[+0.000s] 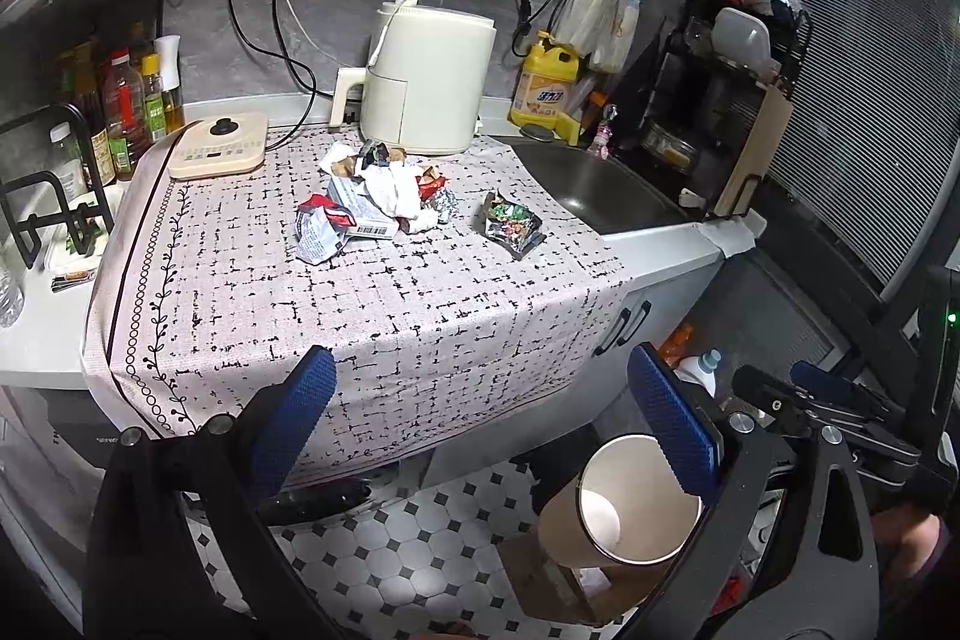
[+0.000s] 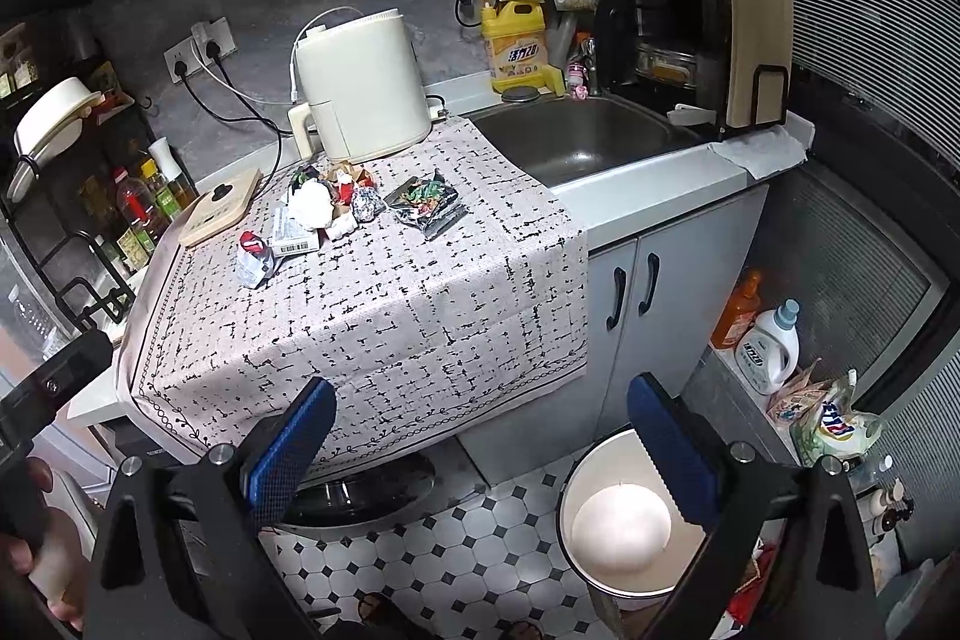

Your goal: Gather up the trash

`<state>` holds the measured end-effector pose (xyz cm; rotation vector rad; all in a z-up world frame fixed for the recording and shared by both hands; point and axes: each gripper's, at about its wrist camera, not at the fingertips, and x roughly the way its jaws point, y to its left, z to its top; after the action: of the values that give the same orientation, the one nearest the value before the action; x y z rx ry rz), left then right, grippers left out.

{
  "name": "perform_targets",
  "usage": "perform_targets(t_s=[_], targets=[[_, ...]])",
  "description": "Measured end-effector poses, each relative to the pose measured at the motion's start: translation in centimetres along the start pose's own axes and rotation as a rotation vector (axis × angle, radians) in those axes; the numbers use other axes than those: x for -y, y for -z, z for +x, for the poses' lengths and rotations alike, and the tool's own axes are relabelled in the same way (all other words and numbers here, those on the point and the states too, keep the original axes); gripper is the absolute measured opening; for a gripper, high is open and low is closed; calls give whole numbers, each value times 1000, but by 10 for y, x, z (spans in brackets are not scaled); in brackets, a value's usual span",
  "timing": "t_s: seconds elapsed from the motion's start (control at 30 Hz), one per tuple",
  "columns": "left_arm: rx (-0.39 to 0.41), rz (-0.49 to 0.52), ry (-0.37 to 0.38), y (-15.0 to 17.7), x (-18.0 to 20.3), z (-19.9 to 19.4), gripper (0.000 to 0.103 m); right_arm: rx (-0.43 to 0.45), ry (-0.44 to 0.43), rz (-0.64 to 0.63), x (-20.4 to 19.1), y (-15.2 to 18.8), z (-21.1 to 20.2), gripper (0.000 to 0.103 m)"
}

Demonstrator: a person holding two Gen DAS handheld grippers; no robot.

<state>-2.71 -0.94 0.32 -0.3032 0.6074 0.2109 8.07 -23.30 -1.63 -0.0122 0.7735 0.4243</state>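
A heap of crumpled wrappers and paper [image 1: 384, 196] [image 2: 324, 208] lies on the patterned tablecloth [image 1: 372, 316] [image 2: 384, 316], in front of the cream appliance. A foil snack packet [image 1: 513, 223] [image 2: 427, 208] lies apart to its right, and a red-and-white wrapper [image 1: 318, 226] [image 2: 255, 256] to its left. A round bin [image 1: 636, 502] [image 2: 624, 514] stands on the tiled floor below the counter, its inside bare. My left gripper [image 1: 480, 412] and right gripper [image 2: 480, 436] both hover open short of the counter's front edge, nothing between their blue pads.
A cream air fryer [image 1: 426, 82] [image 2: 366, 88] and a flat scale [image 1: 219, 145] stand at the back. Bottles [image 1: 129, 112] crowd the left. The sink [image 2: 582, 142], a yellow detergent jug [image 2: 519, 46] and a dish rack [image 2: 690, 34] lie to the right. Floor bottles [image 2: 771, 340] stand by the cabinet.
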Motion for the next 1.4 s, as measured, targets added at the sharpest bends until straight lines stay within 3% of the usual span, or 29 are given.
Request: perform_targets(t_s=[0.47,0.8,1.4], targets=[[-8,5,-24,-5,6,-3,97,-8,-27,14,8,-5,5,95],[-32,-15,-45,-15,-10,12,97,-40,-26,24,5,-18,29,95],[-76,-86,-61,-73,-90,102,97,-76,-21,-8,-46,-84,128,95]])
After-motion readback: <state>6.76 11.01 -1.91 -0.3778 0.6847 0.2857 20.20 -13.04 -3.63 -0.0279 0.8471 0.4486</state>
